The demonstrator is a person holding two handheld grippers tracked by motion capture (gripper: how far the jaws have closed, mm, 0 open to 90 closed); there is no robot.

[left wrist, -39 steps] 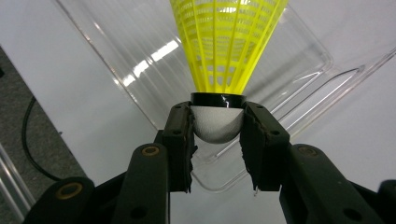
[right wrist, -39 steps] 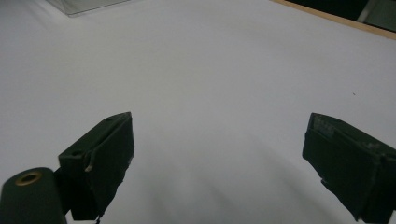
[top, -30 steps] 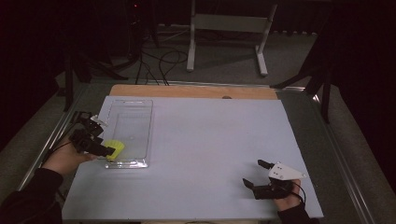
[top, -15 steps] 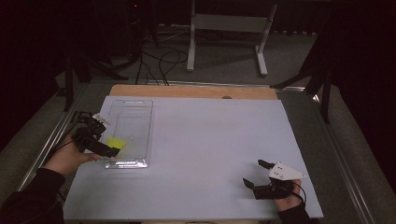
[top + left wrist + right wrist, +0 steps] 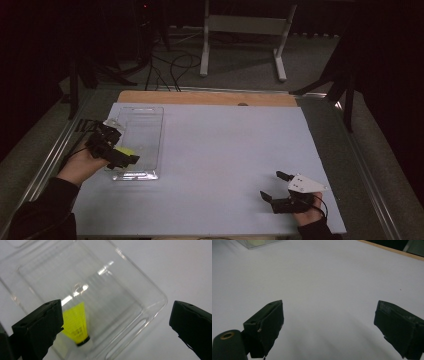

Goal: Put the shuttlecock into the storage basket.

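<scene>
My left gripper [image 5: 116, 148] hangs over the near end of the clear plastic tray [image 5: 145, 125] at the left of the high view, its jaws spread wide and holding nothing. Along those jaws in the left gripper view, the yellow shuttlecock [image 5: 76, 326] sits inside the tray [image 5: 140, 290] at the lower left of the frame, skirt up and dark cap down, just beside my left-hand jaw; I cannot tell whether they touch. Compared with a second ago, my left hand [image 5: 80, 167] has drawn slightly toward the lower left, and the shuttlecock [image 5: 125, 150] now shows partly under the gripper. My right gripper [image 5: 276, 186] rests at the lower right of the white tabletop [image 5: 235, 150], jaws wide apart and empty, where it was before, well apart from the tray.
</scene>
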